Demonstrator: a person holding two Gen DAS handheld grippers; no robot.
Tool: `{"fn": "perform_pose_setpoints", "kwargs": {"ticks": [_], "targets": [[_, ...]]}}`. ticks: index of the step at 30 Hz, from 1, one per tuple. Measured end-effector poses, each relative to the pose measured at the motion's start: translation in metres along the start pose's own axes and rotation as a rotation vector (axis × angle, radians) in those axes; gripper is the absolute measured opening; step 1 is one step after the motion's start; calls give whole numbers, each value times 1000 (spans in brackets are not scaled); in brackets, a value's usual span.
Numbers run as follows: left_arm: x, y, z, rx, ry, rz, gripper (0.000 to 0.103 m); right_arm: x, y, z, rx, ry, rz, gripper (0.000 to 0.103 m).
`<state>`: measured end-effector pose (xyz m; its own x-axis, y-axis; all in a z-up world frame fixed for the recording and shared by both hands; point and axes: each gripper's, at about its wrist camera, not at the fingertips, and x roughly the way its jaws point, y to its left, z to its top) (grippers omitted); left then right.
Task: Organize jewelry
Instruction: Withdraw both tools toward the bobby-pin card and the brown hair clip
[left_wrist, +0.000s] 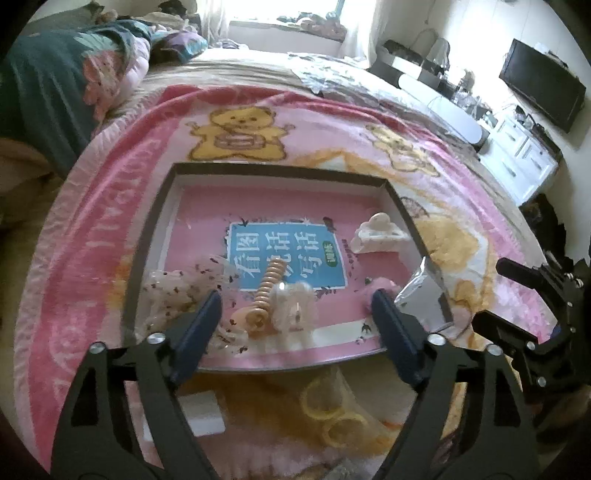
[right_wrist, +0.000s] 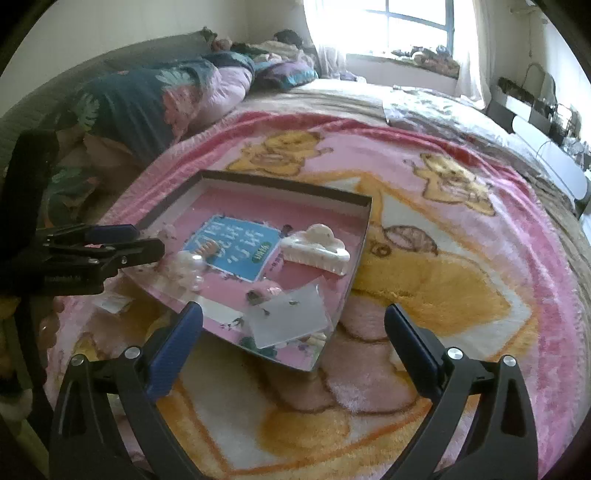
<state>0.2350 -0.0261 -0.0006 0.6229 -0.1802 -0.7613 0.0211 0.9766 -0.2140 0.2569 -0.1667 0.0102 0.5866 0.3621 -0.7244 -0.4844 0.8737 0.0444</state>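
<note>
Scrunchie (left_wrist: 295, 306) lies in tray (left_wrist: 280, 170) between spread left gripper (left_wrist: 295, 314) fingers.

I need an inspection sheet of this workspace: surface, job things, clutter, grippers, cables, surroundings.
Surface: pink bear-print blanket on a bed.
Job things: shallow box holding a white claw clip, a coiled hair tie, a clear beaded piece, a speckled sheer scrunchie, and a small plastic bag.
Clutter: yellow rings in front of the box.
Grippers: left gripper open at the box's near edge; right gripper open above the box corner.
Cables: nothing seen.
Surroundings: window, television, folded quilt.
</note>
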Motion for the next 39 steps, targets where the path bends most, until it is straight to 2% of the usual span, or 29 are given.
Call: {"fn": "perform_pose_setpoints", "kwargs": {"ticks": [4, 11, 21, 27, 39], "targets": [[-25, -2, -2, -6, -36, 4, 93, -22, 6, 2, 8, -52, 17, 99], [-65, -2, -7, -6, -96, 2, 93, -62, 8, 6, 71, -155, 70, 99], [-102, -4, -23, 0, -148, 0, 93, -118, 18, -7, 81, -258, 70, 99], [-116, -8, -37, 12, -152, 3, 93, -133, 27, -22, 59, -260, 69, 99], [-113, -14, -71, 63, -110, 35, 93, -123, 35, -64, 84, -163, 101, 99]]}}
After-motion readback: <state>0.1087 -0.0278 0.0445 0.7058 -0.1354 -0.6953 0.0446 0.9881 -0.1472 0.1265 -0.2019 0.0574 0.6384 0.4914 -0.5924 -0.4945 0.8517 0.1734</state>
